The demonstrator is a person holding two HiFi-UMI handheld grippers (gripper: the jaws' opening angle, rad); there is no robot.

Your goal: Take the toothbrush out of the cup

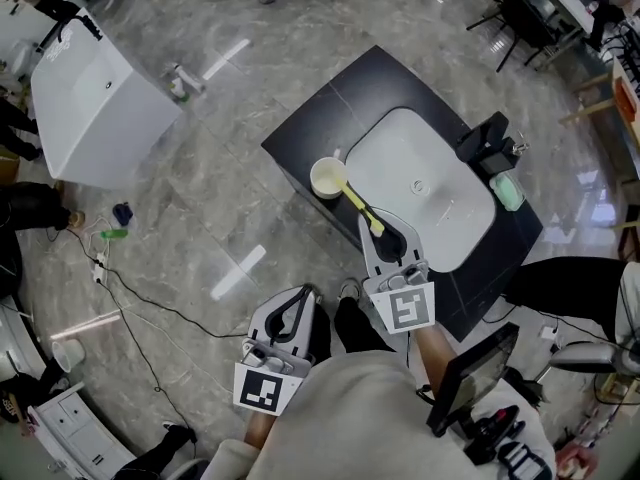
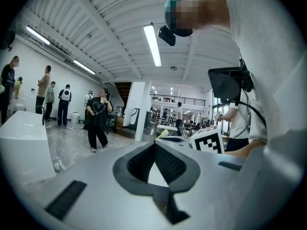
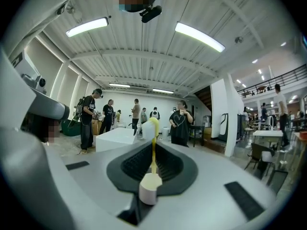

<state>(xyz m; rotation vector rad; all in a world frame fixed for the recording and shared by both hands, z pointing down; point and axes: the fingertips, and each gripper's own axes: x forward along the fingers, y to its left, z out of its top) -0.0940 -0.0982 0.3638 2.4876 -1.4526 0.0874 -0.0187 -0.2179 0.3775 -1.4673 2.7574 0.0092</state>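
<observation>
**Over the cup (image 1: 328, 178), toothbrush (image 1: 362, 210) held thinly**

Head view, centre: the right gripper (image 1: 388, 236) clamps the yellow handle, with the brush end at the cup's rim.

Left gripper view: the left gripper (image 2: 154, 143) has its jaws together, holding nothing.

Right gripper view: the handle is pinched near its tail. The brush could pivot, slip, or clip and tip the cup.

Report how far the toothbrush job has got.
Done: the right gripper is shut on the yellow toothbrush, whose head shows in open air, apparently out of the cup. In hand: carrying it clear. Left: probably setting it down. The left gripper is shut, empty.
</observation>
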